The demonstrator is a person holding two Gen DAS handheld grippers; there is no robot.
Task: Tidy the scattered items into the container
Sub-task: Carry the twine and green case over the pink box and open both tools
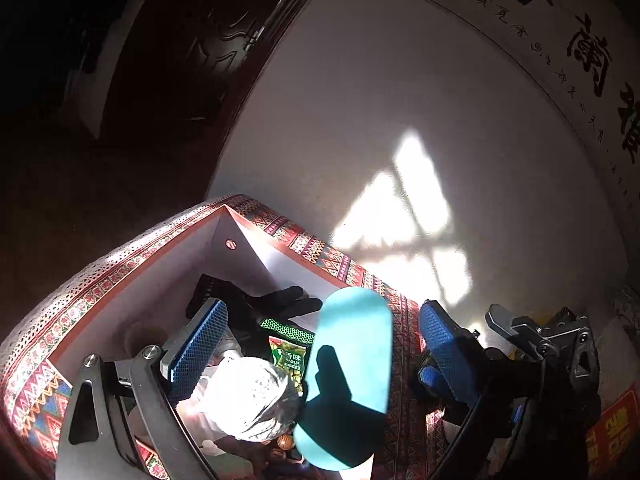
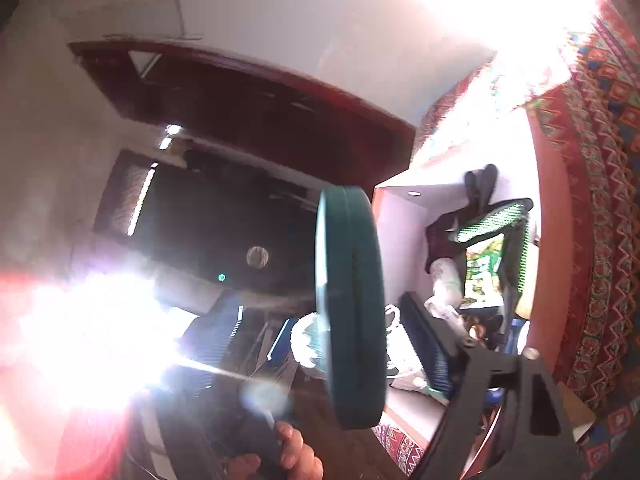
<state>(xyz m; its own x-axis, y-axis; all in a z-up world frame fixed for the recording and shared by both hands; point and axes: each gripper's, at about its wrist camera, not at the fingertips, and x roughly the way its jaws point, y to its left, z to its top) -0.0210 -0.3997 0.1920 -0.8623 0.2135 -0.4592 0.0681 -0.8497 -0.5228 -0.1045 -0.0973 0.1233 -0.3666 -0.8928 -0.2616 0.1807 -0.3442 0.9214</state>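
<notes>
Jaws of both grippers gape wide, gripping nothing; teal case sits free at the box rim. Drop step looks done; next, fetch another item.

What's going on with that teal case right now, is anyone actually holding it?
Nobody grips it. The teal case sits between the open fingers of the left gripper, with a gap on each side, over the near edge of the patterned box. The right gripper is open too, the case edge-on between its fingers. Whether the case is resting or falling I cannot tell. A black glove, green snack packet and foil bag are already in the box.
</notes>
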